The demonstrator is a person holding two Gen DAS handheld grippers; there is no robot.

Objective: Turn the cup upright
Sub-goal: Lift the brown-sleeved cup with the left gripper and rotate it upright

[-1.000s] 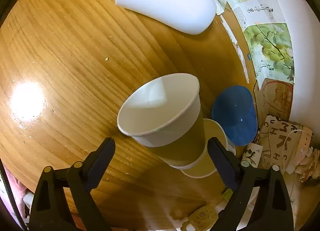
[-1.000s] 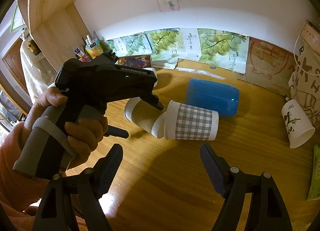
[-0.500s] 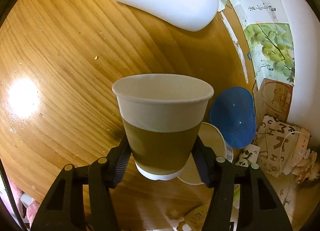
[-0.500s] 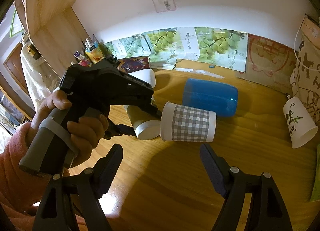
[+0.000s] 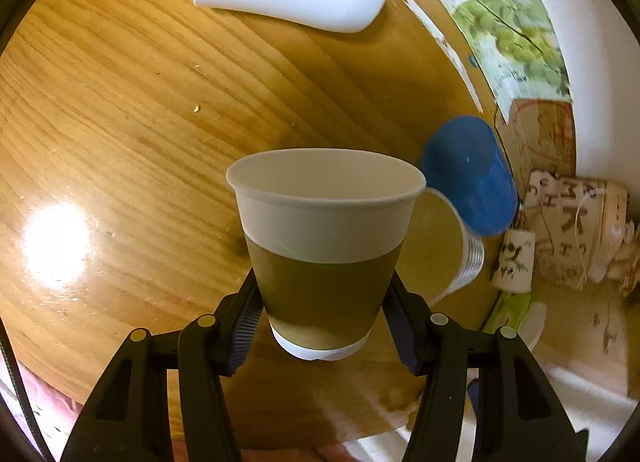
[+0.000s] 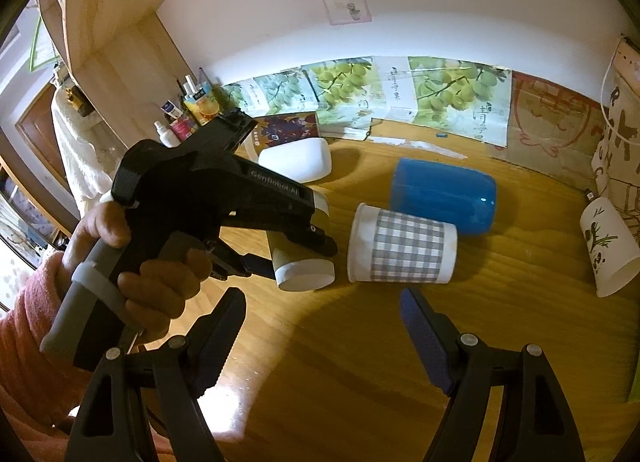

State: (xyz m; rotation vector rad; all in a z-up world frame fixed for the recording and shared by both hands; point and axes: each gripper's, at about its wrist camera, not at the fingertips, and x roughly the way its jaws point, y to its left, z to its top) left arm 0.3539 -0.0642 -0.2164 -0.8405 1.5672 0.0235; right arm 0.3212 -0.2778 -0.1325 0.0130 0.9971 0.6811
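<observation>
Cup-righting step in hand: left gripper (image 5: 322,304) is clenching the olive-banded paper cup (image 5: 326,238) low on its body, one pad on each side of the olive sleeve, white base rim just showing below the jaws. Cup is sitting near centre of the wooden tabletop (image 5: 120,121), just left of the grey-checked cup (image 6: 402,250), which is lying on its side; whether the base is touching the wood or hanging slightly above it cannot be told from either view

Orientation: in the left wrist view the mouth is facing up and away from the gripper, long axis running roughly along the fingers. In the right wrist view the cup's white base (image 6: 306,276) is pointing down toward the table, axis close to vertical with perhaps a slight lean. Judging this as upright or nearly so

Right gripper (image 6: 320,336) is hanging released, jaws wide, gripping nothing, near side of the table, aimed at the checked cup

Other fallen items: blue cup (image 6: 444,195) lying on its side behind the checked one; white container (image 6: 296,159) lying farther left; leaf-printed cup (image 6: 608,248) standing mouth down at far right

Next move, as judged: settling the base flat on bare wood, then easing the jaws apart without dragging the light paper wall. Risk is nudging the checked cup beside it
</observation>
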